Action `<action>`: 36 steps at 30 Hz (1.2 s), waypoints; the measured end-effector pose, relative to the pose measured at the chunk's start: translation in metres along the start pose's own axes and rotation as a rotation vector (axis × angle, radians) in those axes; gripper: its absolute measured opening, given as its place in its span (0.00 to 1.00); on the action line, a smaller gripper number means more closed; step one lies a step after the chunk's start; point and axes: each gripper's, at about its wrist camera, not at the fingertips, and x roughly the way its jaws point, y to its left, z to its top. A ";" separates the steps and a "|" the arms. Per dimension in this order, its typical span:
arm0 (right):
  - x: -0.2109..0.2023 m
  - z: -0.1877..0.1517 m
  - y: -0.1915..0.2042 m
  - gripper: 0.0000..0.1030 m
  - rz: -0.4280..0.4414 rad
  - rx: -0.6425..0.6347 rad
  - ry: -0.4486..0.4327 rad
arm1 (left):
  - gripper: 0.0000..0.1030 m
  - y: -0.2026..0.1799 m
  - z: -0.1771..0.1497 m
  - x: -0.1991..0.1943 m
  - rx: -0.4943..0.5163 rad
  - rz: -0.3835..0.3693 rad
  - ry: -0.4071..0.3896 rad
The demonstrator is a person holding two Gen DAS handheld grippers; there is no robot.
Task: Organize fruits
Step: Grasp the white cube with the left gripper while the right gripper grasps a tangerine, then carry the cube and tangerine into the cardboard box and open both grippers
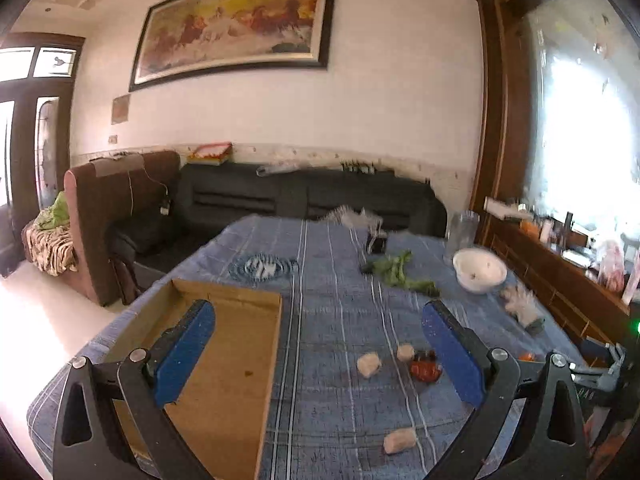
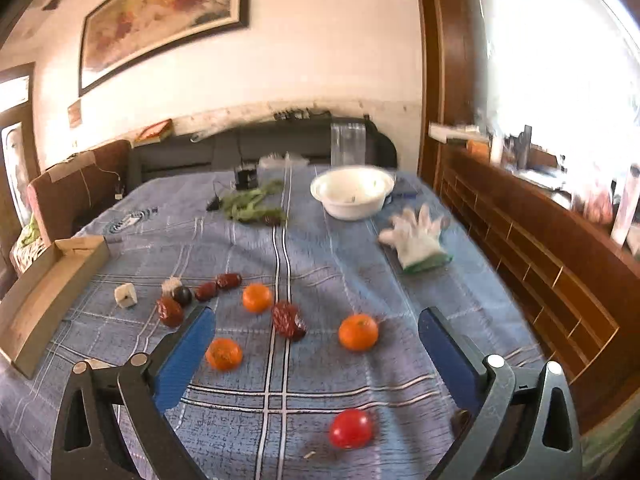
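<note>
With both sets of jaws spread wide and holding nothing, the right hand-held gripper (image 2: 316, 344) hovers over the scattered fruit while the left hand-held gripper (image 1: 318, 346) hangs between the cardboard box (image 1: 224, 360) and a few pale cubes (image 1: 368, 364). Directly between the right fingers sit a dried red date (image 2: 289, 320) and an orange tangerine (image 2: 358, 332), close together, so a careless close could catch both or squash the soft date. The red tomato (image 2: 351, 428) lies nearest, round and likely to roll across the blue checked cloth (image 2: 280, 240) if nudged. Further out, three dates (image 2: 206, 291) crowd a dark fruit (image 2: 182, 295). The white bowl (image 2: 354, 194) and the box stand well apart, so every carry risks a drop.
</note>
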 end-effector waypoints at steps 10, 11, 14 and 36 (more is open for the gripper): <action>0.075 -0.013 0.020 0.95 0.236 0.105 0.323 | 0.86 -0.038 -0.061 0.041 0.135 -0.169 0.276; 0.079 -0.013 0.024 0.92 0.248 0.098 0.334 | 0.81 -0.043 -0.069 0.048 0.147 -0.193 0.318; 0.094 -0.016 0.040 0.80 0.271 0.054 0.378 | 0.66 -0.049 -0.085 0.065 0.144 -0.241 0.412; 0.104 -0.023 0.068 0.33 0.190 -0.084 0.398 | 0.32 -0.064 -0.111 0.106 0.130 -0.238 0.602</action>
